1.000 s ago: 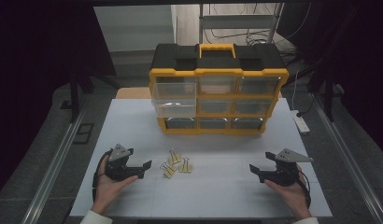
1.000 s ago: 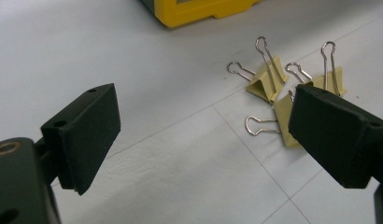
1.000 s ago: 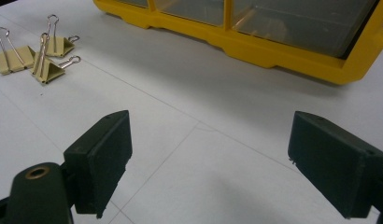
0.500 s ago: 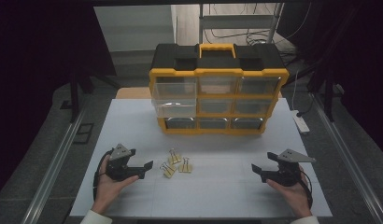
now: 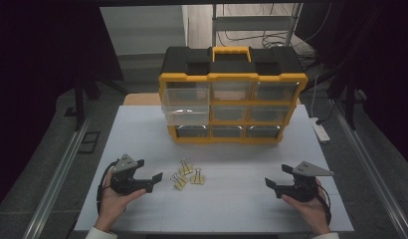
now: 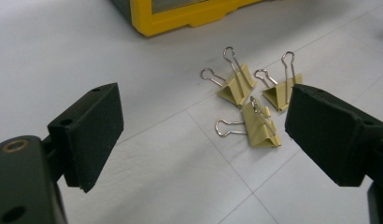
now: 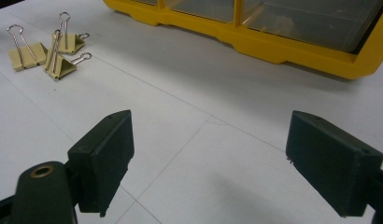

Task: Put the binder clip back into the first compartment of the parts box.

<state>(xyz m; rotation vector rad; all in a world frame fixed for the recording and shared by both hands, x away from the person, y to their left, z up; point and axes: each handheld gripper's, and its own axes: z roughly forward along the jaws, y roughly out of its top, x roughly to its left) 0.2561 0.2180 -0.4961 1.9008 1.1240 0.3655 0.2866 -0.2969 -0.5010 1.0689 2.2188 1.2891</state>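
Left hand-held gripper [image 5: 151, 180] spread wide, empty, just beside three yellow binder clips [image 5: 187, 174] lying clustered on white surface [image 5: 242, 209]. Right hand-held gripper [image 5: 271, 185] also spread, empty, well apart from clips. Yellow drawer organizer [image 5: 232, 94] behind.

Left gripper [image 5: 151, 180] edged right, closer to the binder clips [image 5: 186, 174]; right gripper [image 5: 272, 185] barely drifted.

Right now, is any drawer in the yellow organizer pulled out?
Yes: the middle-left drawer of the organizer juts forward; it looks empty.
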